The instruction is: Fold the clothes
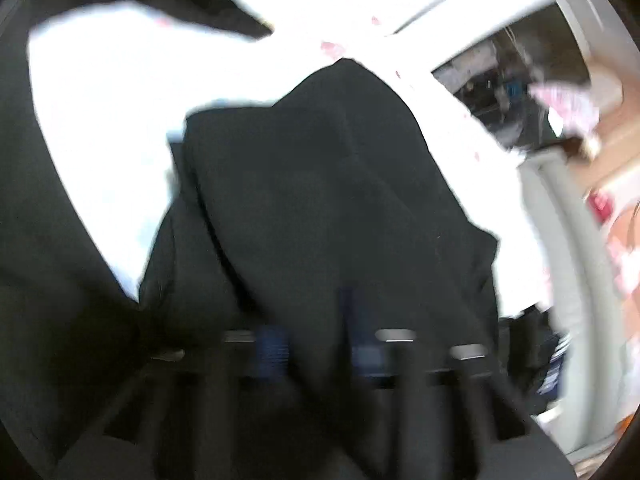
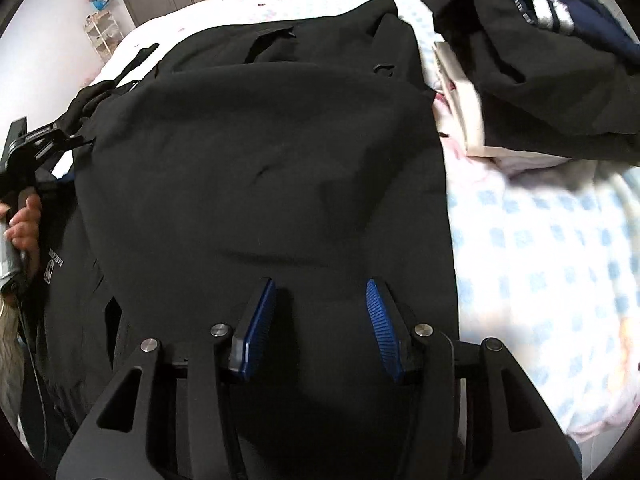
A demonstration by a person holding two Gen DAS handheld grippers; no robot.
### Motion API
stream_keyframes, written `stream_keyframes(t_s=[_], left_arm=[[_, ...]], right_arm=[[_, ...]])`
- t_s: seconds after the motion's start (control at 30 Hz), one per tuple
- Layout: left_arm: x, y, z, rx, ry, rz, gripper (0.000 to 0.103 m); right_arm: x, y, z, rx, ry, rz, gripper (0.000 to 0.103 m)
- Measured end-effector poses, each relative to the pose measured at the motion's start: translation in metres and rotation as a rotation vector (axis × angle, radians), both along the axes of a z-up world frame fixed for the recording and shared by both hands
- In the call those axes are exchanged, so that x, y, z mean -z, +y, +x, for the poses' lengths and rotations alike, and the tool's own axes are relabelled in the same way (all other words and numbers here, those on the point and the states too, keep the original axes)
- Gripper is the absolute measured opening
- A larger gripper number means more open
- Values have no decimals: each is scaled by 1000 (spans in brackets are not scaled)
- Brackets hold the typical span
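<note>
Two tongs: left point(image 2: 86, 142) pinching black jacket point(image 2: 260, 168), right point(image 2: 320, 308) half-open beside stacked clothes point(image 2: 520, 80).

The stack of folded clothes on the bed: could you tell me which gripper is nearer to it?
Right. The right gripper is over the black garment beside the stack; the left gripper is at the garment's far edge.

Small white logo print on the black garment point(image 2: 256, 184) (upside down, lettering too blurred to read)
</note>
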State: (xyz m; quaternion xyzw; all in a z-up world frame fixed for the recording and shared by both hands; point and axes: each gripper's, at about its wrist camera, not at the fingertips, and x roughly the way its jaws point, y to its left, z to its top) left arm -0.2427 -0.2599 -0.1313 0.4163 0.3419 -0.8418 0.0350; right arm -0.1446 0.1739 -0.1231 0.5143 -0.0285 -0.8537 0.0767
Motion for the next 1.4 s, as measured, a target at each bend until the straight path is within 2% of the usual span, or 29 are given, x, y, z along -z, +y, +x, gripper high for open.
stream_keyframes(t_s=[0.03, 0.1, 0.17, 0.3, 0.43, 0.47, 0.5, 0.53, 0.6, 0.67, 0.73, 0.77, 0.87, 1.0, 1.13, 1.27, 1.4], left_arm=[[-13, 12, 1, 20, 25, -70, 6], [-50, 40, 15, 93, 128, -212, 5], [-85, 81, 35, 212, 218, -351, 4], [-112, 172, 74, 495, 327, -588, 4], [-82, 270, 110, 804, 346, -872, 4], [-74, 291, 118, 879, 343, -933, 4], [-62, 302, 126, 944, 317, -951, 5], [-51, 311, 133, 1002, 290, -964, 9], [-40, 317, 136, 1057, 232, -928, 9], [-31, 310, 147, 1086, 202, -856, 22], [-33, 299, 156, 1076, 210, -778, 47], [-36, 297, 161, 1073, 226, -756, 49], [-42, 286, 179, 1062, 257, -715, 50], [-39, 268, 178, 990, 218, -726, 50], [-36, 243, 174, 874, 155, -686, 50], [-37, 219, 167, 773, 112, -665, 50], [-42, 208, 154, 696, 114, -621, 50]], right_arm=[[-6, 3, 5, 8, 6, -21, 49], [-17, 12, 15, 31, 22, -62, 49], [-31, 19, 21, 56, 41, -95, 49], [-48, 33, 34, 105, 86, -141, 50], [-50, 45, 41, 115, 94, -153, 50], [-54, 51, 49, 117, 96, -158, 50], [-58, 57, 56, 118, 98, -163, 50], [-61, 63, 64, 119, 100, -167, 50], [-66, 68, 61, 112, 114, -178, 53], [-68, 70, 52, 103, 125, -193, 56], [-69, 69, 42, 95, 121, -230, 56], [-71, 67, 39, 89, 125, -245, 57], [-84, 53, 34, 39, 163, -276, 63], [-99, 14, 17, -74, 203, -280, 68], [-86, -39, -6, -214, 145, -223, 69], [-54, -62, -26, -189, 84, -96, 69], [-47, -56, -32, -143, 71, -135, 67]])
